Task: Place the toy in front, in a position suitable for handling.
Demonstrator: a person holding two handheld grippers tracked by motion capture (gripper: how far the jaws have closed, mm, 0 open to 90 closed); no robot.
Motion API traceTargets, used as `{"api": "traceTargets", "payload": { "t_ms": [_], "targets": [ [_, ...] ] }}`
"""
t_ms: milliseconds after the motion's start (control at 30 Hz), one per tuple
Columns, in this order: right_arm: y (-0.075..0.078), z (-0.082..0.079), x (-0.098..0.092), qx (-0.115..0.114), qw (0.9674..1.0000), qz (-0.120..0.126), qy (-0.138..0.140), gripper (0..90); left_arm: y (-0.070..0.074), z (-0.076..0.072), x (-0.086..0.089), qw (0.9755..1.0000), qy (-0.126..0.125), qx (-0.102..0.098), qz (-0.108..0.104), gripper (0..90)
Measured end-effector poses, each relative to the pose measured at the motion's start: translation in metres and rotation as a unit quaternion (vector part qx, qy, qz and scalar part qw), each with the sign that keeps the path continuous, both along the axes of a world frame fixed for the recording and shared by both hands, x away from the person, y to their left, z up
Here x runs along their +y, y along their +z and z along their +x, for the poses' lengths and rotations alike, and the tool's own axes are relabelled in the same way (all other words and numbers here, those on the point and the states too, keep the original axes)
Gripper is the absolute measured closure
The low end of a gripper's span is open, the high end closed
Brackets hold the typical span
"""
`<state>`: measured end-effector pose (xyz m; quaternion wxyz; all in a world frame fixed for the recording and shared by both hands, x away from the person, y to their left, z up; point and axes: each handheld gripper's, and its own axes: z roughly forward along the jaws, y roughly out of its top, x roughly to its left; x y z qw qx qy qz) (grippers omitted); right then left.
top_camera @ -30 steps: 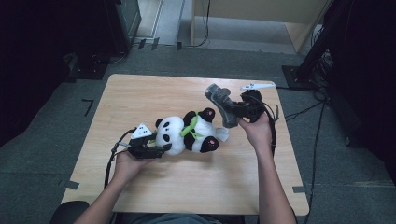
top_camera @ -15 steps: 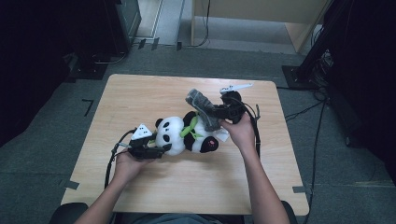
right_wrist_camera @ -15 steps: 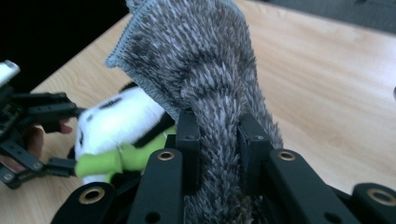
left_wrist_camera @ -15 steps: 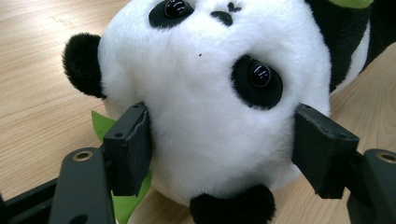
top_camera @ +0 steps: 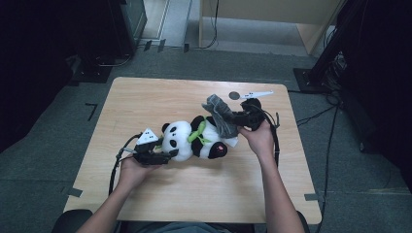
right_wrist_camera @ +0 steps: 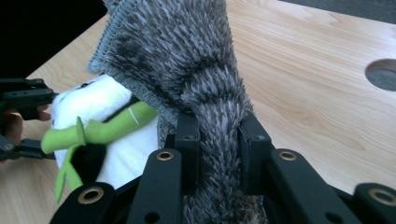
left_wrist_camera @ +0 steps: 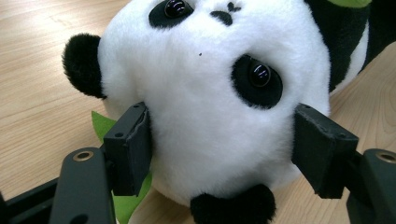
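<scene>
The black-and-white plush panda with a green neck ribbon [top_camera: 197,141] lies on its side near the middle of the light wooden table [top_camera: 160,97]. Bare tabletop surrounds it on all sides, widest toward the far-left corner and along the near edge.

The left gripper [top_camera: 163,156] clamps the panda's white head: in the left gripper view both pads [left_wrist_camera: 133,149] press into the fur, one on each side of the head.

The right gripper [top_camera: 232,121] is closed on a shaggy grey fabric piece [top_camera: 219,114], held above the panda's body. The right gripper view shows the fabric bunched tightly between the pads [right_wrist_camera: 187,149] and fanning out above them.

A round grommet hole [top_camera: 234,95] sits in the tabletop just beyond the right gripper. Dark floor, cables and black equipment stands border the table.
</scene>
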<state>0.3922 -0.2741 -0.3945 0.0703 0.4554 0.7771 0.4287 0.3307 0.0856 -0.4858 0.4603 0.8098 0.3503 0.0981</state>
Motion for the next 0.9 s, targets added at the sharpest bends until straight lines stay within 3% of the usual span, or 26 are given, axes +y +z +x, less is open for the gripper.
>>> {"api": "traceTargets", "payload": {
  "t_ms": [267, 467, 633, 900],
  "targets": [
    [-0.001, -0.005, -0.016, 0.000, 0.9997, -0.011, -0.021, 74.8, 0.001, 0.001, 0.000, 1.0000, -0.003, 0.003, 0.001, 28.3],
    [0.012, -0.016, -0.026, -0.005, 0.9993, -0.016, -0.034, 75.5, 0.001, 0.002, 0.001, 1.0000, -0.005, 0.005, 0.003, 27.8],
    [0.027, -0.026, -0.019, -0.024, 0.9996, 0.002, -0.012, 75.4, 0.001, 0.001, 0.000, 1.0000, -0.005, 0.004, 0.002, 27.3],
    [0.030, -0.030, 0.025, -0.035, 0.9971, -0.004, 0.067, 74.6, 0.001, 0.001, 0.000, 1.0000, -0.003, 0.005, -0.002, 26.7]
  ]
}}
